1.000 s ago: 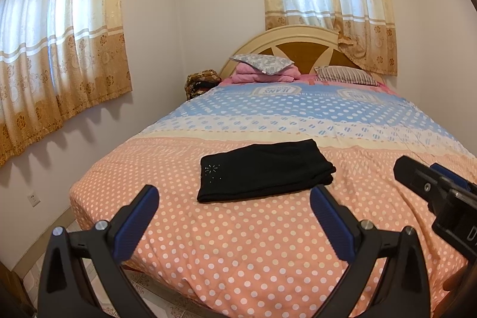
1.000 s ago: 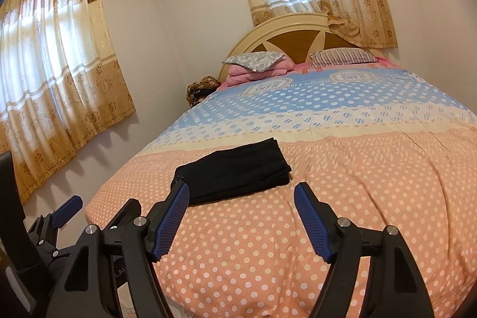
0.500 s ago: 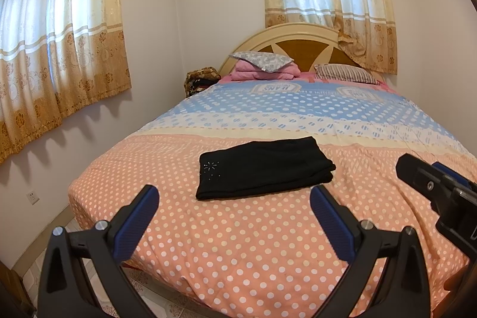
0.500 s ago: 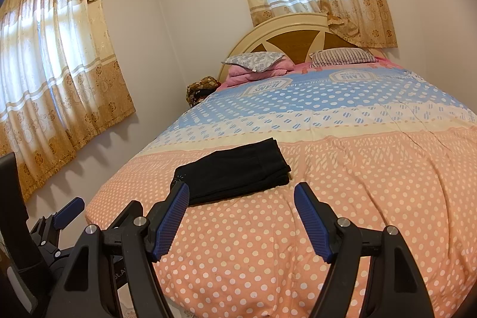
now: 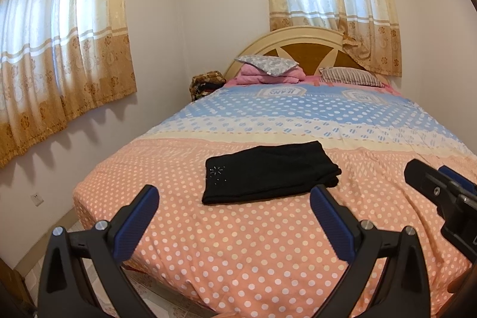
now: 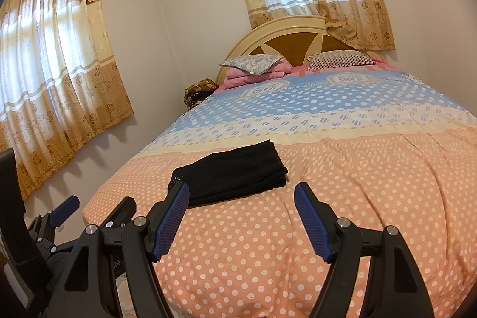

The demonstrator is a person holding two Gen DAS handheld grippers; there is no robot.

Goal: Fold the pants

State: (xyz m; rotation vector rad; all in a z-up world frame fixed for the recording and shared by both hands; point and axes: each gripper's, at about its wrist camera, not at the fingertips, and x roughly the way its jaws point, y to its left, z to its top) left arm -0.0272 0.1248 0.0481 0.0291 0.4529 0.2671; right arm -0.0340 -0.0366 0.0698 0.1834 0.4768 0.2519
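Black pants lie folded into a flat rectangle on the orange dotted part of the bed cover; the right wrist view shows the same pants. My left gripper hovers in front of them, open, with nothing between its blue pads. My right gripper is held near the foot of the bed too, open and empty, a little short of the folded pants. The right gripper's body shows at the right edge of the left wrist view, and the left gripper's fingers at the lower left of the right wrist view.
Pillows and a pink blanket lie at the headboard. A patterned bag sits beside the bed's far left corner. Curtained windows line the left and back walls. A narrow floor strip runs left of the bed.
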